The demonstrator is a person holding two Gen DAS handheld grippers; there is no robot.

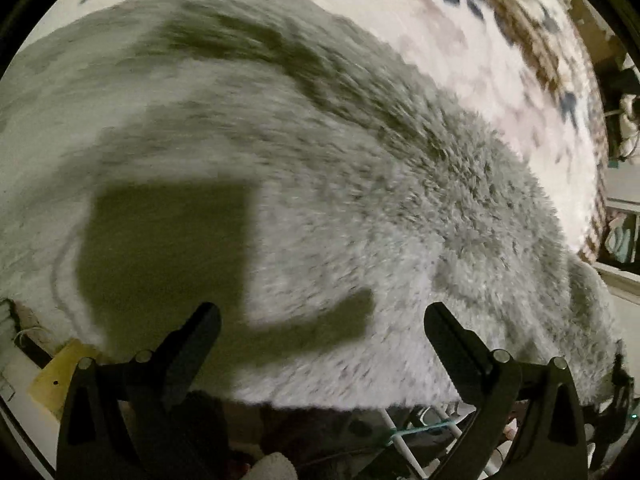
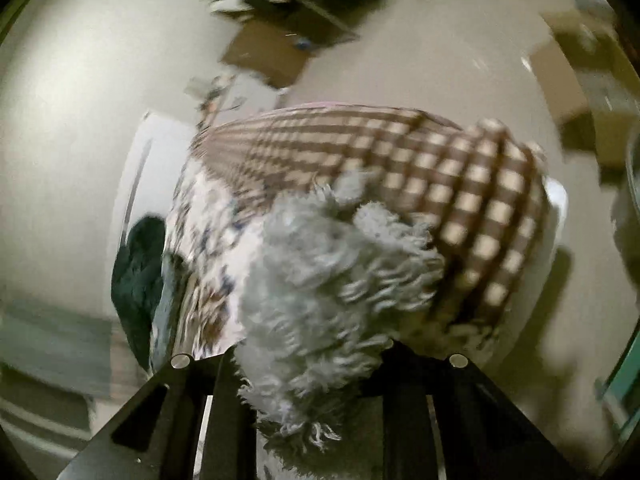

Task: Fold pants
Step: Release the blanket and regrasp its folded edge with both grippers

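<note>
Fluffy pale grey pants (image 1: 320, 160) lie spread over a bed and fill most of the left wrist view, which is blurred. My left gripper (image 1: 320, 312) hangs above them near their close edge, jaws wide apart and holding nothing; its shadow falls on the fleece. In the right wrist view a bunched fold of the same pants (image 2: 328, 272) stands up between the fingers of my right gripper (image 2: 308, 360). That gripper is shut on the fold, and the fabric hides the fingertips.
A flowered bedcover (image 1: 460, 40) with a brown checked border (image 2: 460, 184) lies under the pants. Beyond the bed are pale floor, a flat cardboard box (image 2: 268, 56) and a dark green item (image 2: 140, 272). A white wire rack (image 1: 400, 440) stands below the bed's near edge.
</note>
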